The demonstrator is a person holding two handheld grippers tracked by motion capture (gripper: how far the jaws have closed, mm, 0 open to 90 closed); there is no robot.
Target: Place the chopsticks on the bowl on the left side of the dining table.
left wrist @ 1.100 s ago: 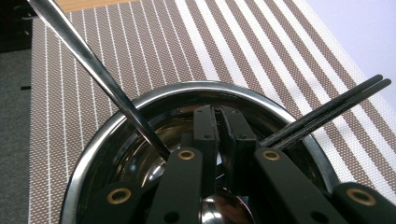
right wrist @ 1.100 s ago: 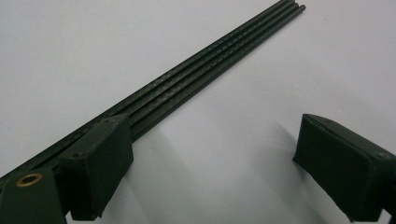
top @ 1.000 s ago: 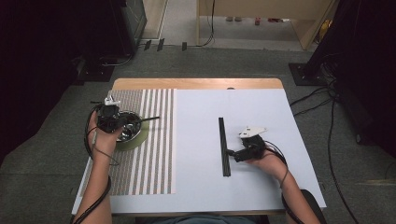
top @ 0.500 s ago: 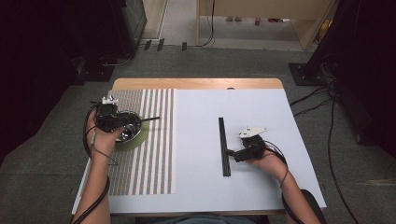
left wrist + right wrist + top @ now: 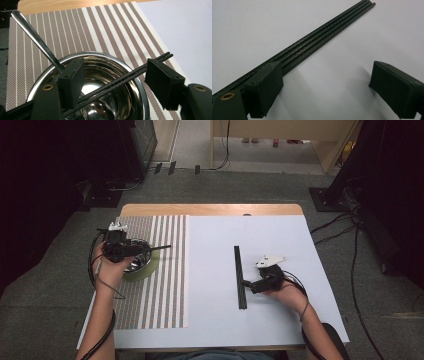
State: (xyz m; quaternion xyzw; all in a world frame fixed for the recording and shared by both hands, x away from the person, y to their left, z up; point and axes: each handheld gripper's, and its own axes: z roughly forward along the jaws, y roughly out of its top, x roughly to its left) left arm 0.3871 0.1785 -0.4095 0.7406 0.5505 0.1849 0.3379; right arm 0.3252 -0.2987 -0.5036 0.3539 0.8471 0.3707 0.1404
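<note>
A steel bowl (image 5: 100, 53) stands on a green coaster (image 5: 150, 271) on the striped placemat (image 5: 160, 290). A metal spoon (image 5: 35, 37) leans in it, handle up. A pair of black chopsticks (image 5: 120, 80) lies across the bowl's rim, tips toward the white sheet. My left gripper (image 5: 115, 67) hovers over the bowl (image 5: 140, 265). Its jaws have just been opening, and the pair lies between them, close by the left jaw. At the table's right, my right gripper (image 5: 248, 285) stands open beside a bundle of black chopsticks (image 5: 240, 275). That bundle (image 5: 317, 42) lies just outside its left jaw.
A white sheet (image 5: 225, 320) covers most of the table, with a wooden strip (image 5: 210, 210) along the far edge. Cables trail over the grey floor at the right. Dark equipment stands beyond the far left corner.
My left hand has shifted slightly toward the table's far side above the bowl. The chopsticks still lie across the rim. The right hand has kept still.
</note>
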